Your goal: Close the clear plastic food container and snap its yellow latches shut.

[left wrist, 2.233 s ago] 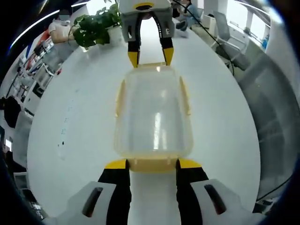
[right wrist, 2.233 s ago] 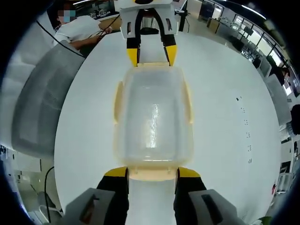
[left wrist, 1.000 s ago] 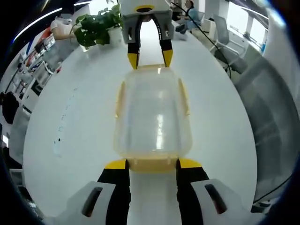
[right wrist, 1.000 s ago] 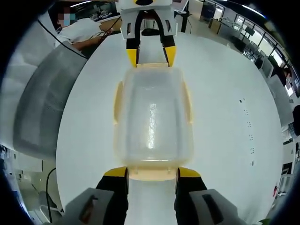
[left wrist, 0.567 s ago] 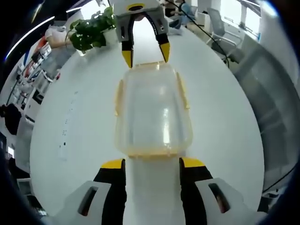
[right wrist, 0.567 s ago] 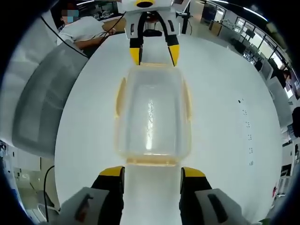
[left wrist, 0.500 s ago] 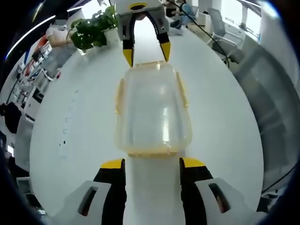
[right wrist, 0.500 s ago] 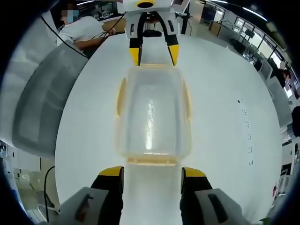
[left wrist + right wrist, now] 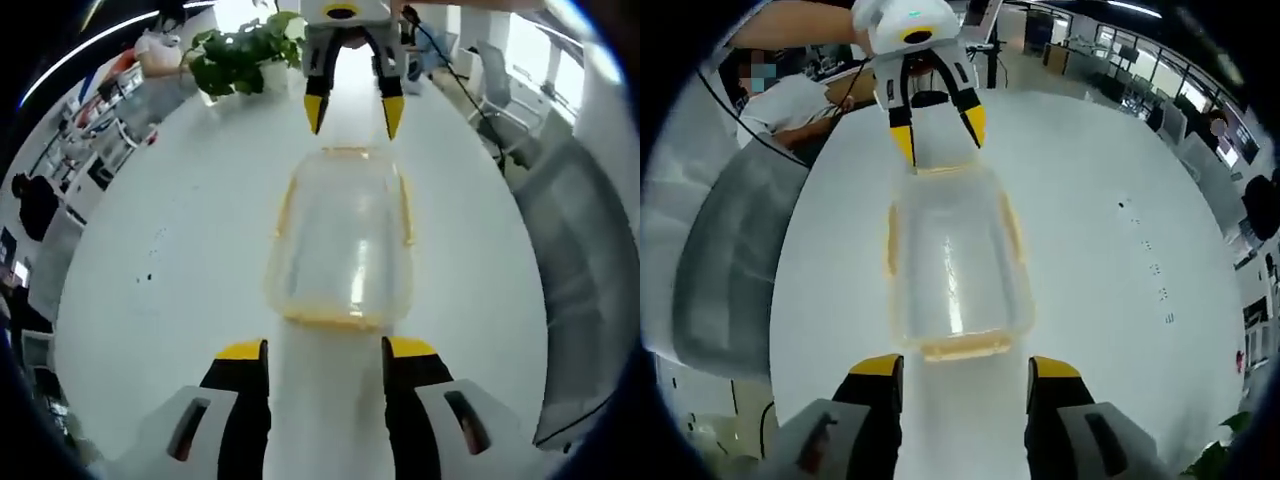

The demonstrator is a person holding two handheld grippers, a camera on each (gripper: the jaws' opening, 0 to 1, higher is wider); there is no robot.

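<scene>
The clear plastic container [image 9: 345, 240] with its lid on lies lengthways on the white table [image 9: 180, 300]. Yellow latches run along its sides and ends and lie close against the walls. My left gripper [image 9: 325, 350] is open, its yellow tips a short way back from the near end latch [image 9: 335, 321], touching nothing. My right gripper [image 9: 352, 108] is open beyond the far end, also apart from it. In the right gripper view the container [image 9: 952, 265] lies between my right gripper [image 9: 965, 367] and the left gripper [image 9: 938, 135], held by a hand.
A potted plant [image 9: 240, 55] stands at the table's far edge. A grey mesh chair [image 9: 590, 290] sits beside the table, also seen as the chair [image 9: 725, 260]. A person [image 9: 790, 95] sits past the table end. Office desks lie beyond.
Both grippers have drawn back from the container's end latches, which their tips earlier flanked, leaving gaps at both ends. Both views have shifted with the hands; the container has stayed put.
</scene>
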